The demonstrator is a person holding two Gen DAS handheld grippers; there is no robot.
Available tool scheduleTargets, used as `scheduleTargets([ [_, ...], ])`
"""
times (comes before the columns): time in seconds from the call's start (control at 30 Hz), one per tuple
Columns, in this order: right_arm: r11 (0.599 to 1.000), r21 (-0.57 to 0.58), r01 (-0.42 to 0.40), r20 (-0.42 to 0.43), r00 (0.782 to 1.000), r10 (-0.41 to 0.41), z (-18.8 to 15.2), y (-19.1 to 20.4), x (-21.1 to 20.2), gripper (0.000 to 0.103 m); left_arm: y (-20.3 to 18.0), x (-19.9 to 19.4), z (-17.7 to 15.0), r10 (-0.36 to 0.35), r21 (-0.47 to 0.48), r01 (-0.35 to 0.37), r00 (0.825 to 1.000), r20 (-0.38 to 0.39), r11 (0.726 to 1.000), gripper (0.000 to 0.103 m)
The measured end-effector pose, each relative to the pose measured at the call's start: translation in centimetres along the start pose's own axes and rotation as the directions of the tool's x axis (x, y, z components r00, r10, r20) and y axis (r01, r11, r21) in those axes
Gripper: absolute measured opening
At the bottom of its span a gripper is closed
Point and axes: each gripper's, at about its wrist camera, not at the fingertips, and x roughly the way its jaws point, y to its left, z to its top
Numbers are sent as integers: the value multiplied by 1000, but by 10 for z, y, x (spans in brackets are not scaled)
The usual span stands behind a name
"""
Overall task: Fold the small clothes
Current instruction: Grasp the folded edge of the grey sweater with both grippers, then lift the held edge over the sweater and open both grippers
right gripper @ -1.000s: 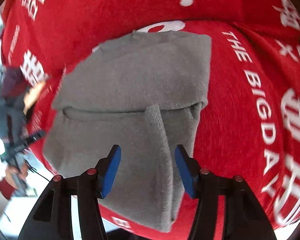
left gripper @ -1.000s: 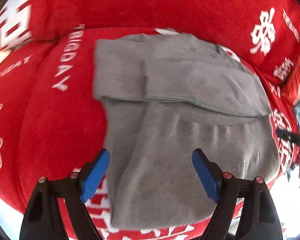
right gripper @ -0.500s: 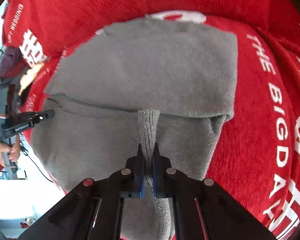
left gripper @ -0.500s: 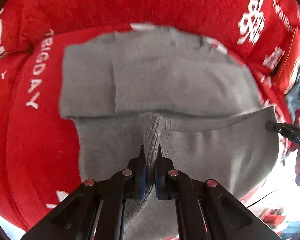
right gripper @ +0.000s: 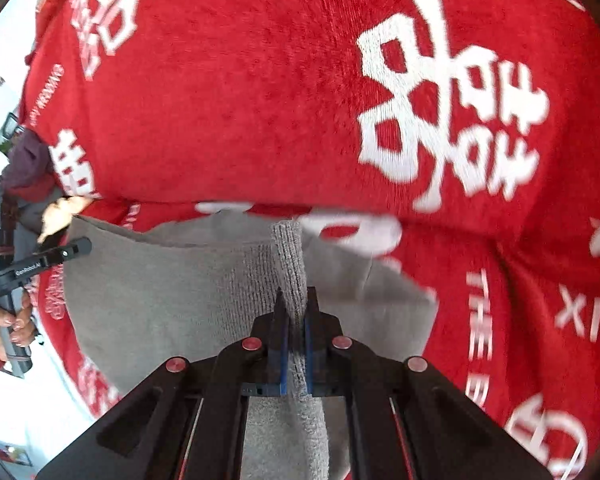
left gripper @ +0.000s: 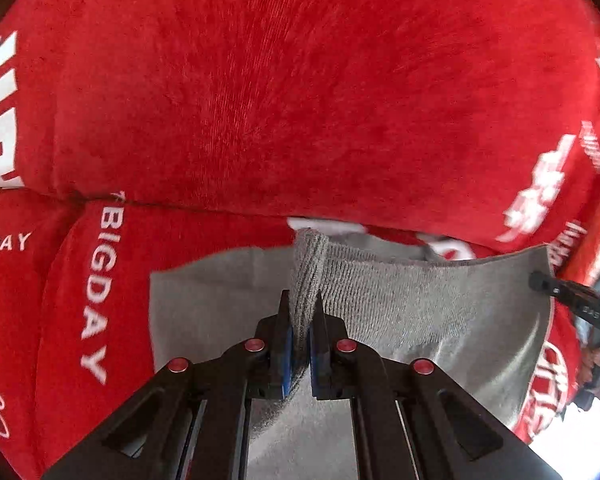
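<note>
A small grey knit garment (left gripper: 400,308) lies on a red sofa seat (left gripper: 72,300). My left gripper (left gripper: 300,304) is shut on a pinched ridge of its ribbed hem, lifted above the layer below. In the right wrist view the same grey garment (right gripper: 160,300) spreads to the left, and my right gripper (right gripper: 294,300) is shut on another ribbed pinch of the hem. The hem between the two pinches stretches as a raised edge near the seat's back. The other gripper's black tip (left gripper: 560,292) shows at the right edge of the left wrist view.
The red sofa backrest (left gripper: 300,100) with white lettering rises right behind the garment. In the right wrist view a person's hand (right gripper: 8,328) holds the other gripper's handle at the left. A grey and purple bundle (right gripper: 20,168) sits at the sofa's left end.
Both grippers went from open over the garment to shut on its ribbed hem. They then carried the hem up and toward the backrest, folding the near part over the rest.
</note>
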Motion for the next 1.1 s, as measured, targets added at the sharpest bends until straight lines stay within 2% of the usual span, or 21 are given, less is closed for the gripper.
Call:
scheduleTargets([
  [0.13,999,3,32,-60,998,-31,19,-12,56,6,10,55,5,93,-69,-98,993,-65,993,7],
  [0.2,999,8,40,-91,995,-39,18,-18,77,6,12,73,3,154,-79,-161,984,-88,984,7],
  [0.27,999,18,41,-125,991,-38,15,-24,98,6,14,80,2,178,-90,-188,978,-105,978,7],
  [0.3,999,23,40,-140,989,-37,13,-27,105,6,15,82,1,187,-96,-198,976,-114,975,18],
  [0.33,999,31,33,-154,988,-28,12,-30,111,6,16,83,2,229,-97,-242,965,-127,965,30],
  [0.37,999,45,24,-172,985,-16,9,-34,117,7,16,81,3,283,-90,-295,951,-127,951,53],
  [0.4,998,60,26,-181,983,-15,8,-39,121,7,17,77,5,328,-78,-337,938,-114,938,58],
  [0.43,997,72,32,-176,984,-19,9,-42,120,13,18,73,6,348,-71,-356,932,-104,932,58],
  [0.53,992,116,38,-162,987,-19,13,-52,111,23,28,58,7,333,-89,-345,935,-126,935,58],
  [0.57,990,126,67,-164,985,-46,15,-55,106,40,31,49,5,328,-97,-341,936,-128,935,58],
  [0.63,985,158,65,-146,988,-42,13,-60,92,52,37,33,-3,297,-119,-314,944,-142,942,58],
  [0.8,964,266,-29,-150,986,71,-20,-74,56,52,45,-2,-45,266,-165,-298,945,-191,940,58],
  [0.9,933,354,-70,-171,976,138,-61,-80,32,52,52,-19,-87,215,-261,-280,944,-251,924,58],
  [0.93,919,388,-70,-183,972,151,-77,-84,26,52,58,-20,-102,180,-319,-268,944,-277,909,58],
  [1.03,841,537,-65,-201,958,203,-136,-95,8,52,63,-27,-143,65,-458,-209,948,-311,864,58],
  [1.1,762,641,-92,-174,949,262,-175,-101,-3,52,64,-27,-162,2,-518,-169,952,-306,839,58],
])
